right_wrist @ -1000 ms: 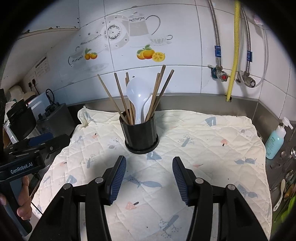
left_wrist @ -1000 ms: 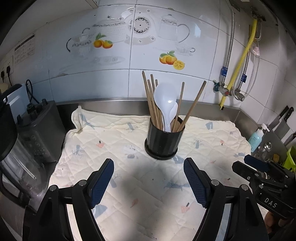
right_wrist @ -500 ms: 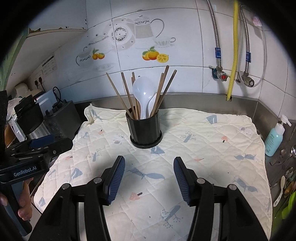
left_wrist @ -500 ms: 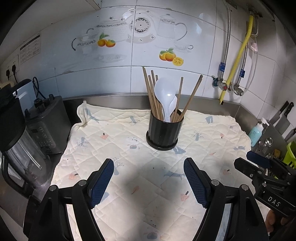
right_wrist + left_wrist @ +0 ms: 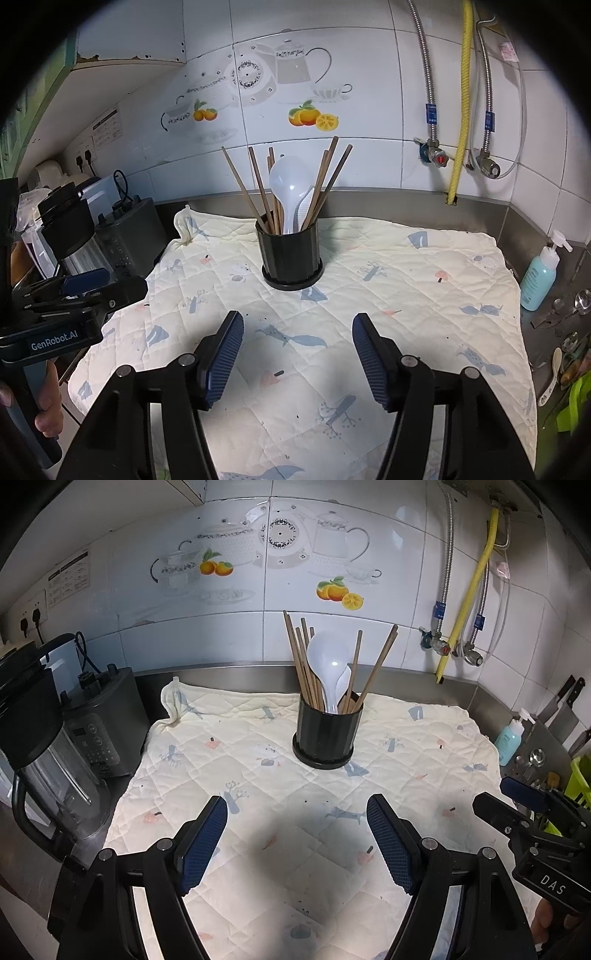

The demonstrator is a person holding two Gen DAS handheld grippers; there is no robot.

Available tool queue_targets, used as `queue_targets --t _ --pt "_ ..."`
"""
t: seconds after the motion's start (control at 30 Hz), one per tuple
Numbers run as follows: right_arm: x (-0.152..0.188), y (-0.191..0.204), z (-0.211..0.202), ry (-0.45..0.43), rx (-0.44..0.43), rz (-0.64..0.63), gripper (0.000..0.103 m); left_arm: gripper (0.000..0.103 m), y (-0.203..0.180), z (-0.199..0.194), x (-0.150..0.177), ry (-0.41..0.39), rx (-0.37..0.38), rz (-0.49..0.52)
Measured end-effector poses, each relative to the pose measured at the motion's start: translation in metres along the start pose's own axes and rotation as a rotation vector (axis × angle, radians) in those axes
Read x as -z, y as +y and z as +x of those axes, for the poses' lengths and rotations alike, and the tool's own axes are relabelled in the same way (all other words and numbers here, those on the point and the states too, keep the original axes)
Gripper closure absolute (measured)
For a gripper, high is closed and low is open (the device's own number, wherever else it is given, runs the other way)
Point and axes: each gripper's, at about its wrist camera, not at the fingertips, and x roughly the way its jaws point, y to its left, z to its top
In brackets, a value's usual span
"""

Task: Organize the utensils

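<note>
A black utensil holder stands on a quilted cloth near the back wall. It holds several wooden chopsticks and white plastic spoons. It also shows in the right wrist view with the chopsticks and spoons. My left gripper is open and empty, well in front of the holder. My right gripper is open and empty, also in front of it. Each gripper shows at the edge of the other's view.
A blender and a dark appliance stand at the left. A blue soap bottle, loose spoons and a green rack are at the right. Knives hang on the right wall. Pipes run down the back wall.
Both grippers have drawn back from the holder and risen slightly; the holder looks smaller and farther. Both stay open and empty.
</note>
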Motion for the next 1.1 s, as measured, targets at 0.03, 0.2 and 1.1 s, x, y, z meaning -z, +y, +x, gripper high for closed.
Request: queue_targets --t 0.03,0.2,1.1 --pt "0.001 0.000 -0.001 -0.001 0.001 0.000 0.035 0.020 -0.001 -0.001 0.001 0.000 0.000 0.000" --pt "0.006 -0.002 -0.005 -0.001 0.004 0.003 0.034 0.020 -0.004 -0.005 0.006 0.000 -0.006 0.006" --pt "0.013 -0.006 -0.011 0.000 0.000 0.012 0.033 0.018 -0.006 -0.008 0.019 0.021 -0.009 -0.004"
